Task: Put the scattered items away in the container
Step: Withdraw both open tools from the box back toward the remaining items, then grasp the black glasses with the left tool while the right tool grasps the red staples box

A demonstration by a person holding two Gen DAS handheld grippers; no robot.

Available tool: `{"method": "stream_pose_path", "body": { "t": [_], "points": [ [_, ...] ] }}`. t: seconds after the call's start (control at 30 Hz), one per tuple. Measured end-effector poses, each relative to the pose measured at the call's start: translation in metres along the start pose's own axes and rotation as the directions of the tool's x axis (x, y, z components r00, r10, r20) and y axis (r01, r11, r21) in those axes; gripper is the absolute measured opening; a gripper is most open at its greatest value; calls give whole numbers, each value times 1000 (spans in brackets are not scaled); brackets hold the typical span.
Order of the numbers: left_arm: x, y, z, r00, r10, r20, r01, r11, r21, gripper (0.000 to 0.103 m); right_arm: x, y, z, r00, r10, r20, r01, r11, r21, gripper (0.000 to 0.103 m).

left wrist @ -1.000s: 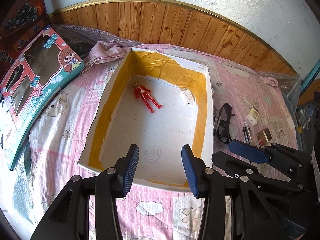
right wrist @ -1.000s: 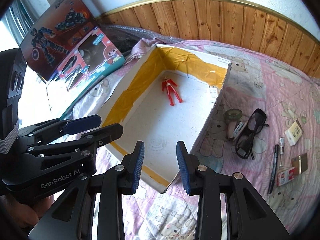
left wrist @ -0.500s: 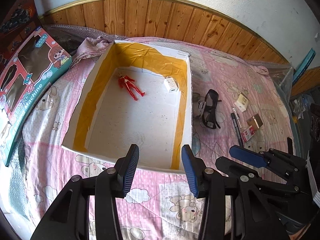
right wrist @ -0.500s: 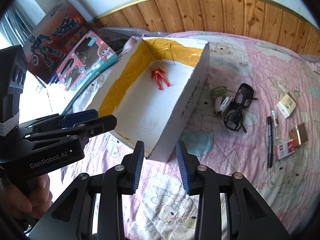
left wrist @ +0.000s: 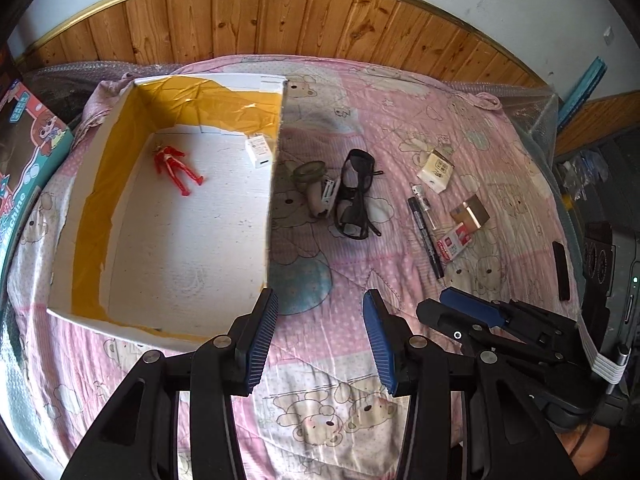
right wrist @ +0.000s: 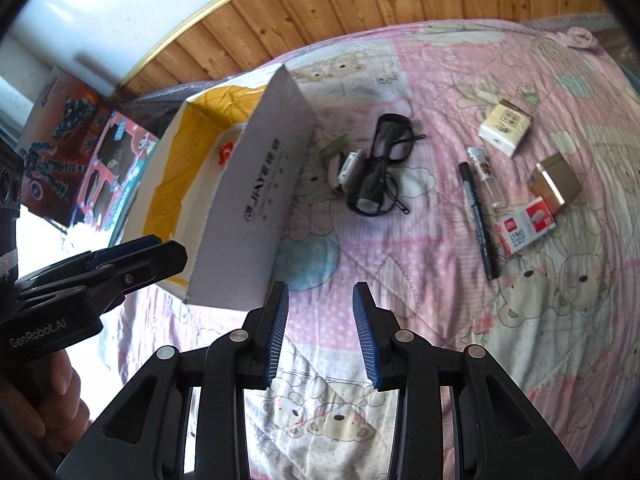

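Note:
A white cardboard box (left wrist: 64, 276) (right wrist: 256, 200) with yellow lining lies on the pink quilt and holds a red toy figure (left wrist: 176, 166) and a small white carton (left wrist: 259, 151). To its right lie a green tape roll (left wrist: 308, 172), a small stapler-like item (left wrist: 328, 196), black glasses (left wrist: 354, 196) (right wrist: 380, 172), a black pen (left wrist: 426, 236) (right wrist: 478, 220), a small vial (right wrist: 488, 178), a cream pack (left wrist: 436, 168) (right wrist: 506, 122), a gold box (left wrist: 472, 214) and a red-white pack (left wrist: 454, 240) (right wrist: 524, 230). My left gripper (left wrist: 320, 338) and right gripper (right wrist: 320, 336) hover open above the quilt, empty.
Toy boxes (left wrist: 24, 160) (right wrist: 80, 160) lean at the bed's left side. A wood-panelled wall (left wrist: 280, 20) runs behind the bed. In the left wrist view the right gripper's body (left wrist: 520, 332) sits at lower right; a hand (right wrist: 40, 400) holds the left gripper.
Both grippers have swung right, from over the box to over the quilt beside it. The scattered items now lie nearer the middle of both views. Both stay open.

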State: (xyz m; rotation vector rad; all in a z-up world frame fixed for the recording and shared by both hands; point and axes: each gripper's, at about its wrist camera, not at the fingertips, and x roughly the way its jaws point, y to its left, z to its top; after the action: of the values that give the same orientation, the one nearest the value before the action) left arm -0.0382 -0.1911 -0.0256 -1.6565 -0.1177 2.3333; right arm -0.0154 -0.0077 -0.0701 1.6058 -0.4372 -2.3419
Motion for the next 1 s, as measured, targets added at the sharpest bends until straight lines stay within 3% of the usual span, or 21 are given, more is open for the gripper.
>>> {"method": "stream_pose_path", "body": {
  "t": [0.27, 0.43, 0.6, 0.87, 1.0],
  "points": [
    [59, -39, 33, 997, -43, -62, 44, 999, 16, 48, -1, -89, 10, 997, -70, 22, 64, 973, 224, 37],
    [105, -50, 57, 996, -26, -87, 27, 999, 17, 50, 7, -148, 14, 993, -116, 9, 104, 917, 386, 39],
    [148, -53, 80, 994, 21, -104, -18, 999, 29, 50, 28, -188, 22, 994, -110, -26, 108, 855, 508, 45],
    [199, -48, 112, 993, 23, -112, -22, 1000, 9, 50, 71, -208, 43, 983, -155, -102, 186, 820, 542, 49],
    [224, -44, 117, 987, -26, -158, 24, 1000, -14, 50, 80, -202, 57, 973, -203, -107, 229, 838, 495, 59]
  ]
}}
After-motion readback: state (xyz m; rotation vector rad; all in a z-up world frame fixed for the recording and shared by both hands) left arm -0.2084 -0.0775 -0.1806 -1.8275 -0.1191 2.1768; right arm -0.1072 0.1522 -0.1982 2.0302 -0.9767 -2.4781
